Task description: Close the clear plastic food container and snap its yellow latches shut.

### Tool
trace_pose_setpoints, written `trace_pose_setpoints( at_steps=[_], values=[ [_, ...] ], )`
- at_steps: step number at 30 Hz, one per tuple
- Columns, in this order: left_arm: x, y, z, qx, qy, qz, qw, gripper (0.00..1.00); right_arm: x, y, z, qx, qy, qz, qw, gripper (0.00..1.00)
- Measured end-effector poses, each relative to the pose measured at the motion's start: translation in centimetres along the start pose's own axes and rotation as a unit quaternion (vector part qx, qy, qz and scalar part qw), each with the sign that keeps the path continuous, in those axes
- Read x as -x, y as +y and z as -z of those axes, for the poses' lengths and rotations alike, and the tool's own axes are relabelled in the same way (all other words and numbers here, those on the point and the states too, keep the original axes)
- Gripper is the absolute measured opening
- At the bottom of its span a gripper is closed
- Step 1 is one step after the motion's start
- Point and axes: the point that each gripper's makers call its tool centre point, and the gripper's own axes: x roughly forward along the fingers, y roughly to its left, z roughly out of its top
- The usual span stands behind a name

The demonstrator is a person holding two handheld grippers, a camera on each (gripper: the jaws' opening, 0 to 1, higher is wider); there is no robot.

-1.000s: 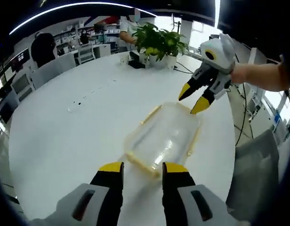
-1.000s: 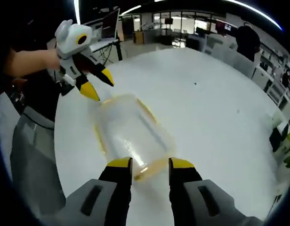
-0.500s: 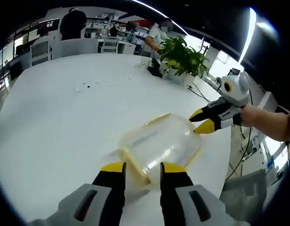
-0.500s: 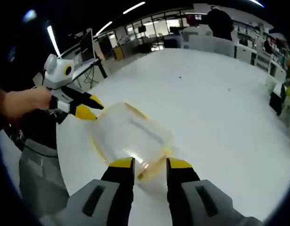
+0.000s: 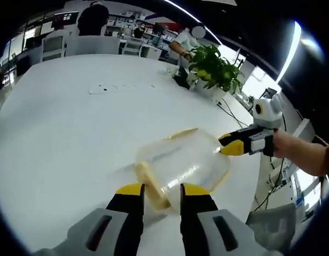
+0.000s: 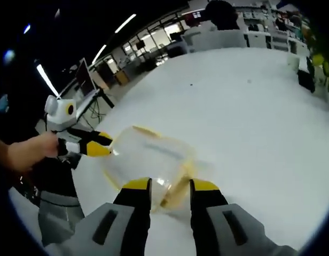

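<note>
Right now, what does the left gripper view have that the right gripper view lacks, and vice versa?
Left gripper view: a potted plant at the table's far edge, and small dark specks on the tabletop. Right gripper view: a monitor on a stand beyond the table. Both: the clear container with yellow latches on the white table, one gripper at each end, left gripper, right gripper.
</note>
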Motion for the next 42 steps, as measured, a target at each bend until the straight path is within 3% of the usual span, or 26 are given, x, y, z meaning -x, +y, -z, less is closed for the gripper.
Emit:
trace_pose_setpoints(
  at_steps=[2, 14, 15, 16, 19, 24, 25, 26, 36, 37, 42],
  values=[
    [0.0, 0.0, 0.0, 0.01, -0.001, 0.003, 1.0, 0.19, 0.0, 0.1, 0.0, 0.013, 0.002, -0.001, 0.9999, 0.25],
    [-0.3, -0.1, 0.1, 0.044, 0.002, 0.014, 0.9989, 0.17, -0.1, 0.0, -0.1, -0.02, 0.013, -0.004, 0.9997, 0.22],
    [-0.3, -0.4, 0.2, 0.041, 0.006, 0.029, 0.9987, 0.15, -0.1, 0.1, -0.1, -0.023, 0.014, -0.006, 0.9996, 0.22],
    [-0.3, 0.1, 0.4, 0.064, 0.002, 0.023, 0.9977, 0.15, -0.1, 0.0, 0.0, -0.024, 0.015, -0.006, 0.9996, 0.22],
    [-0.2, 0.2, 0.5, 0.06, -0.001, 0.024, 0.9979, 0.15, -0.1, 0.0, 0.0, -0.031, 0.015, -0.008, 0.9994, 0.21],
    [-0.2, 0.3, 0.4, 0.058, -0.004, 0.022, 0.9981, 0.15, -0.4, -0.1, 0.1, -0.098, 0.007, -0.037, 0.9945, 0.2],
    [-0.2, 0.4, 0.4, 0.058, -0.005, 0.023, 0.998, 0.15, -0.7, 1.2, -0.1, -0.129, -0.001, -0.079, 0.9885, 0.19],
    [-0.3, 0.4, 0.3, 0.059, -0.005, 0.022, 0.998, 0.14, -0.4, -0.4, -0.1, -0.108, -0.003, -0.048, 0.993, 0.18],
    [-0.2, 0.5, 0.0, 0.058, -0.007, 0.025, 0.998, 0.17, 0.4, -0.4, -0.4, -0.079, -0.008, -0.044, 0.9959, 0.23],
    [-0.3, 0.6, -0.2, 0.038, -0.012, 0.026, 0.9989, 0.18, 0.3, -0.2, -0.3, -0.073, -0.008, -0.041, 0.9964, 0.24],
    [0.1, 0.6, -1.0, -0.049, 0.001, 0.004, 0.9988, 0.17, 0.8, 0.2, -0.7, 0.036, -0.017, 0.0, 0.9992, 0.28]
  ],
)
